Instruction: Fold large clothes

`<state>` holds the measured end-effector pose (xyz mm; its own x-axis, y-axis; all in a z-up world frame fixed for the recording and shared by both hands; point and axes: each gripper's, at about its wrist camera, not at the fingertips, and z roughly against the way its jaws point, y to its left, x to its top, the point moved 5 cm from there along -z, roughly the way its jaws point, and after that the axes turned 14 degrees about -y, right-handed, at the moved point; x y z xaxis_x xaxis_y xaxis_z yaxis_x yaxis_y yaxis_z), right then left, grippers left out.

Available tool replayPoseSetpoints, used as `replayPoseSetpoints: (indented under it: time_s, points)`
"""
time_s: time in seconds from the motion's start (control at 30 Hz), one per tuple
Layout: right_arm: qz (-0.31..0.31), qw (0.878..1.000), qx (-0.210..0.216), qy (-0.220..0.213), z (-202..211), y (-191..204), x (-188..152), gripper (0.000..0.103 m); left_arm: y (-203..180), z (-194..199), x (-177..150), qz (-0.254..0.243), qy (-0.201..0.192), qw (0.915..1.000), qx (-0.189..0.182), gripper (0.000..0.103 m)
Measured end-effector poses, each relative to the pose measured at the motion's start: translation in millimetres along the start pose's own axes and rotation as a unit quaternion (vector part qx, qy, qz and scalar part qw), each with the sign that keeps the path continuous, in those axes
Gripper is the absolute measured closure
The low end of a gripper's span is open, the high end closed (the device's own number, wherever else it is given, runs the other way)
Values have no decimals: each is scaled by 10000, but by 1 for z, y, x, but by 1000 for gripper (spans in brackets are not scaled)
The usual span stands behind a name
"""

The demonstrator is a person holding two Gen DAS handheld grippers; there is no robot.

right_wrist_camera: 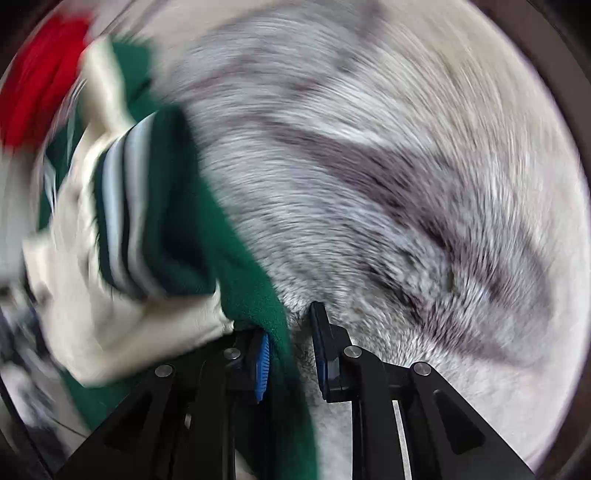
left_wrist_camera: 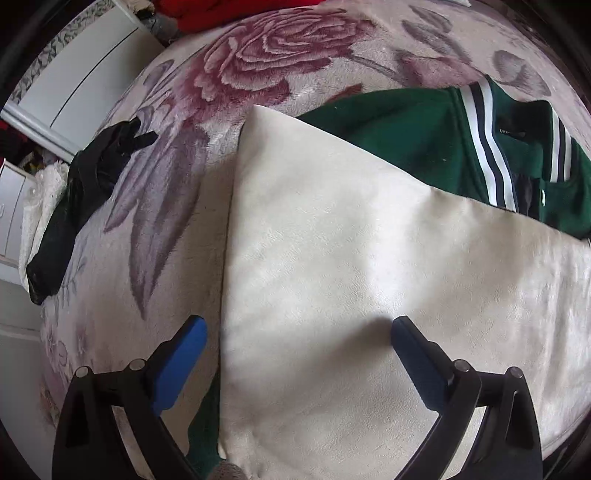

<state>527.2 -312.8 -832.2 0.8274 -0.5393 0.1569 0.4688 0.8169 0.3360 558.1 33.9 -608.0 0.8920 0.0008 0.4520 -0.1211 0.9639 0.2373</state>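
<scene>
A green varsity jacket (left_wrist_camera: 388,136) with a navy-and-white striped collar (left_wrist_camera: 484,147) lies on a flowered blanket (left_wrist_camera: 258,55). Its cream sleeve (left_wrist_camera: 332,258) is spread across the middle. My left gripper (left_wrist_camera: 298,321) stands open just above that sleeve, its blue pads wide apart over the sleeve's left edge. In the blurred right wrist view my right gripper (right_wrist_camera: 286,317) has narrow jaws with the jacket's green fabric (right_wrist_camera: 258,295) running between them and draped over the left finger. The cream sleeve (right_wrist_camera: 110,325) and striped trim (right_wrist_camera: 118,206) bunch to its left.
A black garment (left_wrist_camera: 85,192) lies at the blanket's left edge. Red clothing (left_wrist_camera: 221,11) sits at the far side, also visible as red clothing (right_wrist_camera: 40,74) at upper left. A white cupboard (left_wrist_camera: 85,66) stands beyond the bed. Bare blanket (right_wrist_camera: 388,184) spreads to the right of the right gripper.
</scene>
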Motion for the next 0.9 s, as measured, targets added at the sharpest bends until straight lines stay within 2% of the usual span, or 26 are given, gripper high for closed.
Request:
replayPoseSetpoints:
  time_s: [0.07, 0.1, 0.2, 0.37, 0.47, 0.5, 0.57, 0.6, 0.63, 0.67, 0.7, 0.73, 0.77, 0.87, 0.9]
  points:
    - [152, 9992, -292, 225, 13, 10, -7, 83, 2, 12, 10, 21, -91, 9999, -55, 0]
    - [146, 9981, -401, 455, 24, 11, -12, 78, 3, 20, 17, 17, -135, 9999, -78, 0]
    - [2, 9969, -112, 774, 59, 34, -27, 77, 3, 36, 48, 69, -222, 9992, -312, 0]
    - [297, 9981, 422, 341, 95, 107, 10, 73, -28, 26, 107, 20, -292, 9971, -709, 1]
    - [770, 9934, 845, 6, 68, 196, 63, 58, -72, -3, 129, -18, 32, 9929, -1185, 1]
    - [907, 9917, 912, -91, 54, 216, 77, 55, -93, -20, 133, -41, 304, 9908, -1319, 3]
    - [1054, 9907, 846, -151, 28, 248, 99, 54, -120, -45, 137, -264, 570, 9886, -1370, 3]
    - [1107, 9910, 746, -113, 12, 267, 109, 54, -132, -58, 137, -469, 678, 9889, -1234, 8]
    - [1157, 9914, 608, -81, -11, 288, 121, 54, -142, -72, 139, -719, 662, 9902, -998, 32]
    - [1181, 9916, 529, -38, -23, 300, 136, 53, -146, -80, 140, -808, 641, 9905, -910, 47]
    - [1223, 9914, 456, 4, -33, 311, 131, 52, -148, -84, 141, -762, 625, 9910, -907, 49]
    - [1261, 9913, 382, 12, -42, 314, 138, 52, -146, -84, 142, -669, 560, 9918, -936, 60]
    - [1291, 9911, 329, 12, -51, 314, 140, 49, -141, -82, 145, -587, 423, 9937, -858, 79]
    - [1403, 9900, 111, 82, -81, 318, 147, 45, -128, -83, 152, -352, 313, 9943, -953, 91]
    - [1456, 9893, 62, 112, -87, 320, 146, 45, -124, -85, 155, -286, 277, 9944, -980, 92]
